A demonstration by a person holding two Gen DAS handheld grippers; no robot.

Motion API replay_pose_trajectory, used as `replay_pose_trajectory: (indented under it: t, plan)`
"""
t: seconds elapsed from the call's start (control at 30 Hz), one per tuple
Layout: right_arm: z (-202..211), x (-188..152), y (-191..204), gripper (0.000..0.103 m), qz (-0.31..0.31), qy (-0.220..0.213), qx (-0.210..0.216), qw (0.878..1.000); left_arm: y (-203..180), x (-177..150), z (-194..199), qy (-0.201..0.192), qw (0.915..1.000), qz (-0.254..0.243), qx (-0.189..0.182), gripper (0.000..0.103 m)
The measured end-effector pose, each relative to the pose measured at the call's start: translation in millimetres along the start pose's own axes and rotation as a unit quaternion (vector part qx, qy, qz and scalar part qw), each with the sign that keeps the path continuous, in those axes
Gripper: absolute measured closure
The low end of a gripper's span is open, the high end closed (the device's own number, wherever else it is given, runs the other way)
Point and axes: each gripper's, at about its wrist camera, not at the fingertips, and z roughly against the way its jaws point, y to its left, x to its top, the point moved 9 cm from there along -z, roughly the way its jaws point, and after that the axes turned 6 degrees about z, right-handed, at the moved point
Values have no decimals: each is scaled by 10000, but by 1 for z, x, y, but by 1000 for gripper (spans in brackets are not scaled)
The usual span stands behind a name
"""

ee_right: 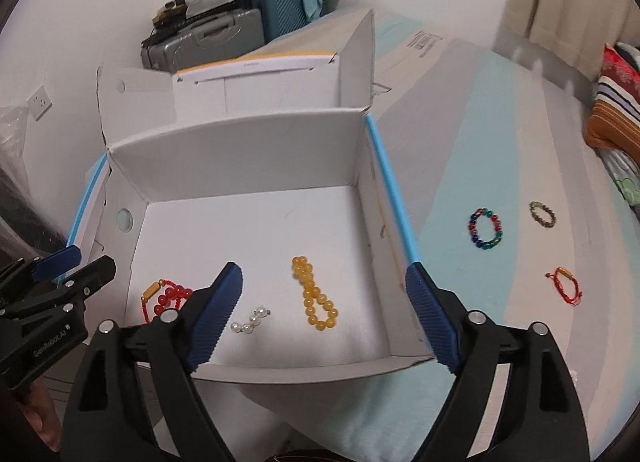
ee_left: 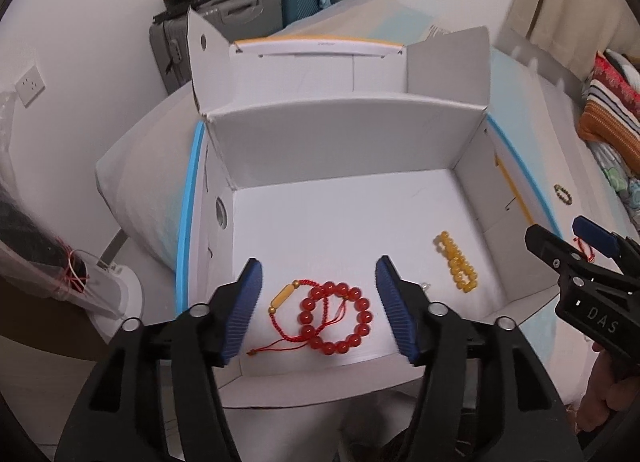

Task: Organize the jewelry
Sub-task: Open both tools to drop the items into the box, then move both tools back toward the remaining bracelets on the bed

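A white cardboard box (ee_left: 344,141) lies open on the bed. On its floor, a red bead bracelet (ee_left: 336,318) overlaps a red cord bracelet with an amber tube (ee_left: 285,294), right below my open left gripper (ee_left: 319,262), whose pads touch neither. My right gripper (ee_right: 323,270) stands wide open above a yellow bead bracelet (ee_right: 314,298), with nothing held. A short pearl string (ee_right: 250,320) lies beside its left finger. On the bedcover to the right of the box lie a multicoloured bracelet (ee_right: 485,228), an olive bracelet (ee_right: 543,214) and a red cord bracelet (ee_right: 566,286).
The box's flaps (ee_right: 360,61) stand up at the back. Suitcases (ee_left: 248,9) with clutter on top stand against the far wall. Striped cushions (ee_right: 616,113) sit at the bed's right edge. A white stand base (ee_left: 116,294) is on the floor at the left.
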Motion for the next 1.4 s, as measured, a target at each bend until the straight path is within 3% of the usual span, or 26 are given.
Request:
replay_pose_trajectory:
  t: [0.23,0.67,1.4]
  plan:
    - [23,-2,-24,17,-133,-177,-188,9996,-22,5,19,-208,9997,-74,-110,36]
    - [62,-17,-70,8,-445,-445,-397,9972,-67,7,50,-543,9979,-260,-240,6]
    - [105,-84,-196,8,-1176,-417,-904,9881,-182,-15,60,-513,9917,-981,-653,6]
